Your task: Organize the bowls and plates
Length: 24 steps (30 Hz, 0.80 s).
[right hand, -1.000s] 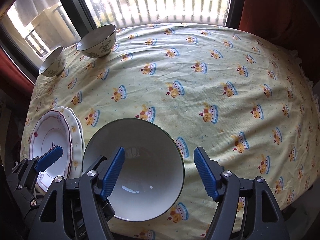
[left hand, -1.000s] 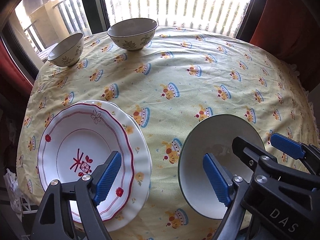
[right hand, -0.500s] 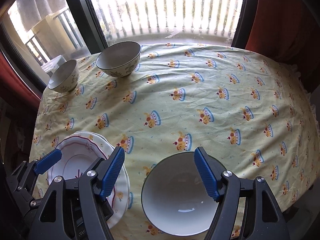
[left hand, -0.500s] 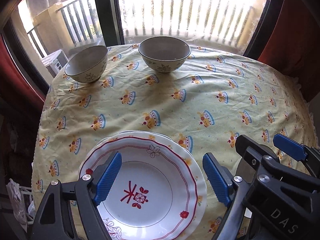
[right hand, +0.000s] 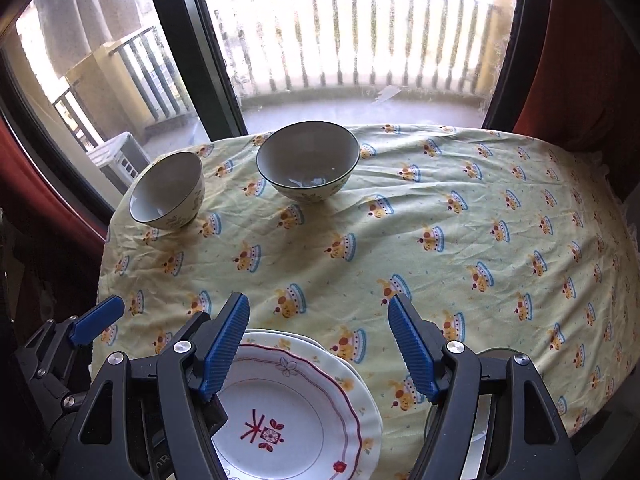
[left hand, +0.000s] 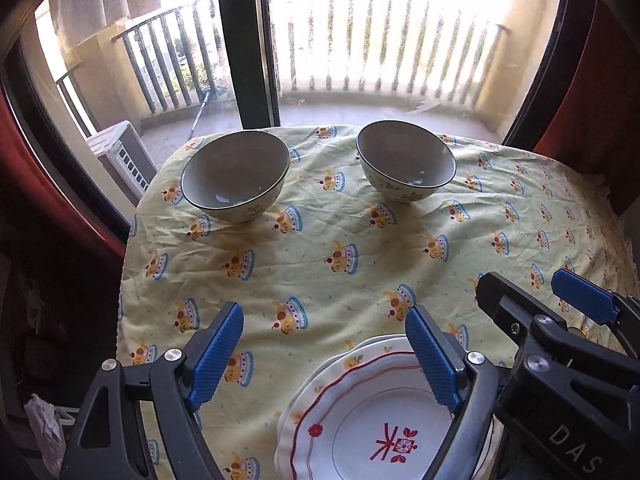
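- L wrist view: I've pulled my left gripper (left hand: 324,354) up and back vs 1 s ago; fingers released, holding nothing. Plates (left hand: 372,420) now stacked at btm right, two bowls (left hand: 236,176) far side, well apart
- R wrist view: right gripper (right hand: 318,344) also spread, empty. Third bowl (right hand: 480,432) mostly hidden behind my right finger, so bowls not yet nested; far ones likely next

The left tool (left hand: 324,350) hangs above the stacked plates (left hand: 360,420) with its blue pads spread wide, gripping nothing. The right tool (right hand: 318,344) hangs just beside it over the same stack (its black frame shows in the left wrist view), jaws likewise wide and bare.
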{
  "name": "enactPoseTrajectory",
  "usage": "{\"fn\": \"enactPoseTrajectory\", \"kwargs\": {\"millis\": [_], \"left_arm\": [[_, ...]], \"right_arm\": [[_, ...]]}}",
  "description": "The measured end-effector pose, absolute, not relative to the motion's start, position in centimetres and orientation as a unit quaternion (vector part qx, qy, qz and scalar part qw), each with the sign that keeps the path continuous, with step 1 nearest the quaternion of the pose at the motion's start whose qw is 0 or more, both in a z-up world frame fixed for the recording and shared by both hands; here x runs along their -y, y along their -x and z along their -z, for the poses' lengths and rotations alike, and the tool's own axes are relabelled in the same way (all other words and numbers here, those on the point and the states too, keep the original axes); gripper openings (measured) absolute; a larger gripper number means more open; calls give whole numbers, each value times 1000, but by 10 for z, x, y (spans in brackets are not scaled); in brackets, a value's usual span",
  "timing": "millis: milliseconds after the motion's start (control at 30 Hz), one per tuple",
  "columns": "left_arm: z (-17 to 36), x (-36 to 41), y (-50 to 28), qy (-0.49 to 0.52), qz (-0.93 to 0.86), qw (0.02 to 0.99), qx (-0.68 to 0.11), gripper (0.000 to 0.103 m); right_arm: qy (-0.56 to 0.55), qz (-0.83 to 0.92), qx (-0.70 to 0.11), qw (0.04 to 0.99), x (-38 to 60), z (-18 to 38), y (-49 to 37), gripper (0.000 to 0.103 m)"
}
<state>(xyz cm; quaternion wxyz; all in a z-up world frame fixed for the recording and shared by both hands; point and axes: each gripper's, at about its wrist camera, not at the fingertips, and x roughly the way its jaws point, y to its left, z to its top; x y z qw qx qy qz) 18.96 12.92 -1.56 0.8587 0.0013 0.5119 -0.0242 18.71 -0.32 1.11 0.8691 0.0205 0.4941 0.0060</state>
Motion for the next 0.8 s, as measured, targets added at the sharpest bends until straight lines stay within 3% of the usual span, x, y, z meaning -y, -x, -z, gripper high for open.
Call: {"fn": "enactPoseTrajectory", "kwargs": {"millis": [800], "left_arm": [[30,-239,-313,-1,-9,866,-500,85]], "right_arm": [[-25,12,-472,881,-114,-1,-307,75]]}}
